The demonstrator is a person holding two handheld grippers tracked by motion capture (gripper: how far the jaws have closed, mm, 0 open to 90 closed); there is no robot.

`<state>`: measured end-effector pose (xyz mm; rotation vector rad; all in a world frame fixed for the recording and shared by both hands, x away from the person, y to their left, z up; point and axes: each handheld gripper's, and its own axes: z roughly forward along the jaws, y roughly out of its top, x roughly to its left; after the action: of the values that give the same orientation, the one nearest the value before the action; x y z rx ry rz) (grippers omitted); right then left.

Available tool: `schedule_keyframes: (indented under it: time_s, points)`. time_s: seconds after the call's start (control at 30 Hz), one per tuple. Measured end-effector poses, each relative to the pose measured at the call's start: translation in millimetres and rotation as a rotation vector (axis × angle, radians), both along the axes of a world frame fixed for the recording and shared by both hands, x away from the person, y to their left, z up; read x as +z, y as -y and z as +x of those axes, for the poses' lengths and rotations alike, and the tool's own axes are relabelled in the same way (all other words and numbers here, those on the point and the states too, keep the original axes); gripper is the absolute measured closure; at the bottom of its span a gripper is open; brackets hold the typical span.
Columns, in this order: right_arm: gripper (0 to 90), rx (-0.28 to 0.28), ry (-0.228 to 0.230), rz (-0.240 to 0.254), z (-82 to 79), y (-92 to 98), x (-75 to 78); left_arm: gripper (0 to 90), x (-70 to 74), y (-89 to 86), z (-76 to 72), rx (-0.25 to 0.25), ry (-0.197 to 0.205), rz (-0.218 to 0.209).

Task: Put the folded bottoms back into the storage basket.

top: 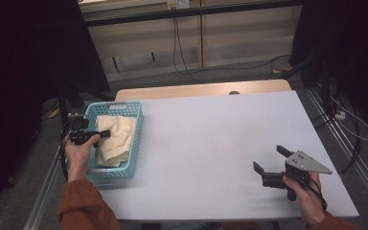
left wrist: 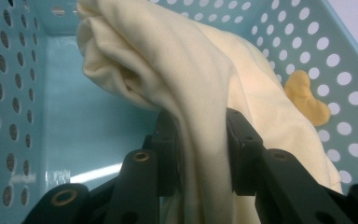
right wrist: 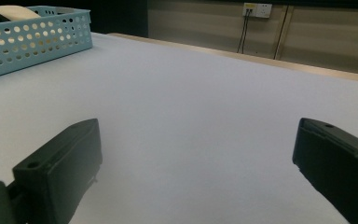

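The left tool [top: 104, 134] pinches a fold of cream cloth [left wrist: 186, 74] lying in the perforated blue basket [top: 136, 143] around it. Soft, light and limp, the cloth will likely drape and sag; a bunched fold gives the surest hold. The right tool [top: 271, 158] hovers wide open, empty, over the smooth table [top: 211, 139].
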<state>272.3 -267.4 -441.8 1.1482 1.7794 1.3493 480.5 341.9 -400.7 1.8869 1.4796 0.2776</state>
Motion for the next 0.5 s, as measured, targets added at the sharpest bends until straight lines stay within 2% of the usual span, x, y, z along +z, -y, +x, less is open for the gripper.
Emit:
schedule_keyframes:
  time_s: [0.5]
  points:
    - [1.1,0.000,0.000,0.000,-0.1,-0.1,0.0,66.2,-3.3,-2.2,1.5,0.033,-0.029,0.036]
